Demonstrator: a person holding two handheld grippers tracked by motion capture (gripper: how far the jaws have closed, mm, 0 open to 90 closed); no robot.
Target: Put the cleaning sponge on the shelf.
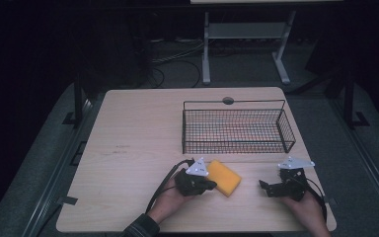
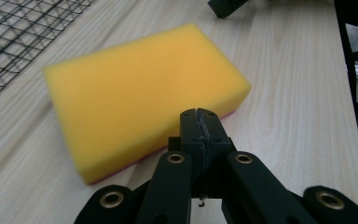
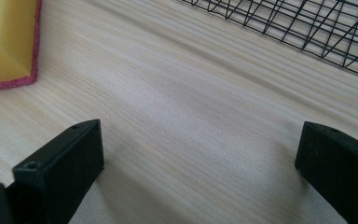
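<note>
A yellow sponge (image 1: 223, 177) with a pink underside lies flat on the wooden table (image 1: 138, 138), in front of the wire basket (image 1: 237, 129). My left gripper (image 1: 208, 184) rests at the sponge's near left edge, its jaws pressed together with nothing between them. In the left gripper view the shut tips (image 2: 200, 122) sit just over the near edge of the sponge (image 2: 140, 88). My right gripper (image 1: 263, 186) stands to the right of the sponge, apart from it, jaws wide open over bare wood (image 3: 200, 154). A corner of the sponge (image 3: 7, 42) shows at the upper left of the right gripper view.
The black wire basket stands at the back right of the table, with nothing in it; its mesh (image 3: 307, 28) runs along the top of the right gripper view. A round cable hole (image 1: 228, 100) lies behind it. A metal frame (image 1: 242, 44) stands on the floor beyond the table.
</note>
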